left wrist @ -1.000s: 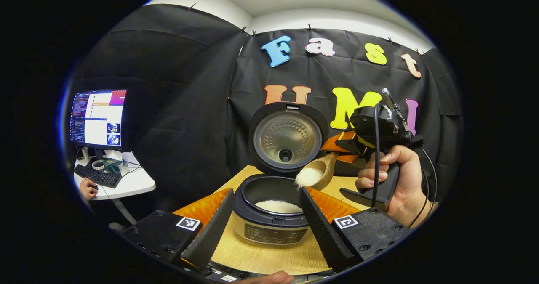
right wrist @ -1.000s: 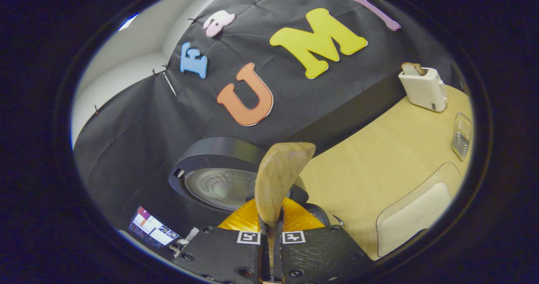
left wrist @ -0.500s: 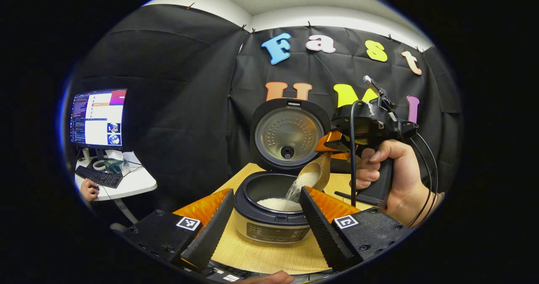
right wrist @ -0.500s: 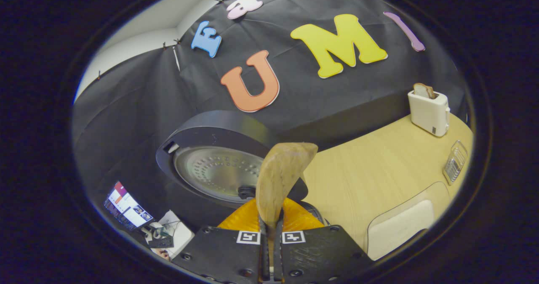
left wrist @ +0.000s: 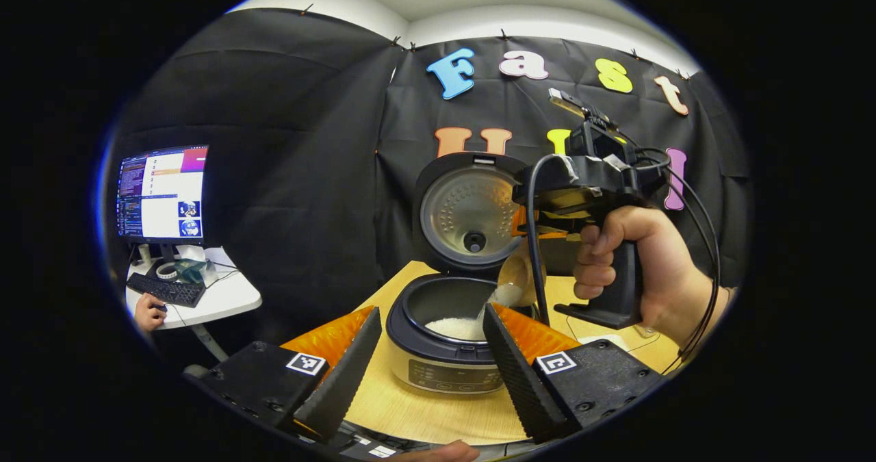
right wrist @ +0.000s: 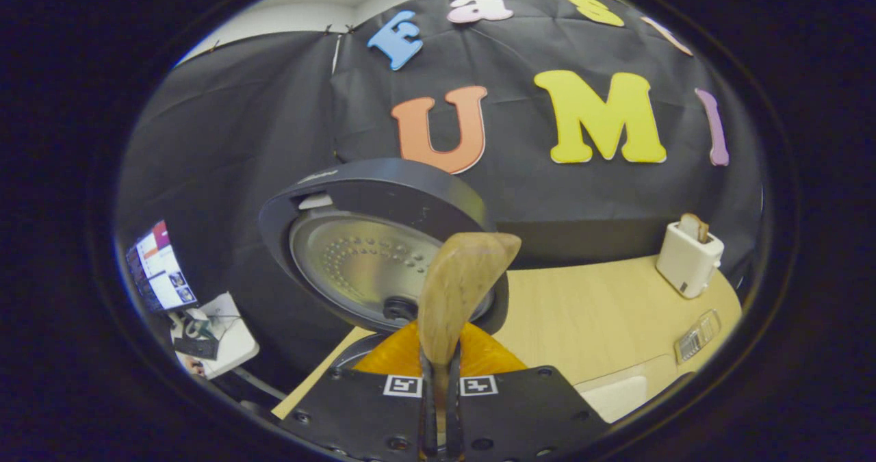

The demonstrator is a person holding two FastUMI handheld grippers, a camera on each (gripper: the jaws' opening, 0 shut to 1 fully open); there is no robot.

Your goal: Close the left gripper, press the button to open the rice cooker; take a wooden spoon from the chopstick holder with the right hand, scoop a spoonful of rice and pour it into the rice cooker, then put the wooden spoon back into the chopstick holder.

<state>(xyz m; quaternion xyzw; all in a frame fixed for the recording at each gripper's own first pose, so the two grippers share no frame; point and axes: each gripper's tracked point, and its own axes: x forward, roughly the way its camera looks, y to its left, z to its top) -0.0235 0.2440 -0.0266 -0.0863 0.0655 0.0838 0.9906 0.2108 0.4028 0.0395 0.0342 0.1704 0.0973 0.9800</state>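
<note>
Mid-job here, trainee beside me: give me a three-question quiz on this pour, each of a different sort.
1. True or false: the rice cooker has its lid shut.
2. What does the right gripper hold? A) wooden spoon B) chopsticks C) toast
3. Fill in: rice already lies in the cooker's inner ____.

Key: 1 false, the lid stands open. 2 A, its jaws are closed on the wooden spoon. 3 pot; the left gripper is open in front of it.

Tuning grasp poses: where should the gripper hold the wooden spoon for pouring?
As now: the right gripper clamps the wooden spoon by its narrow handle from behind, bowl end free to tip over the rice cooker.
</note>
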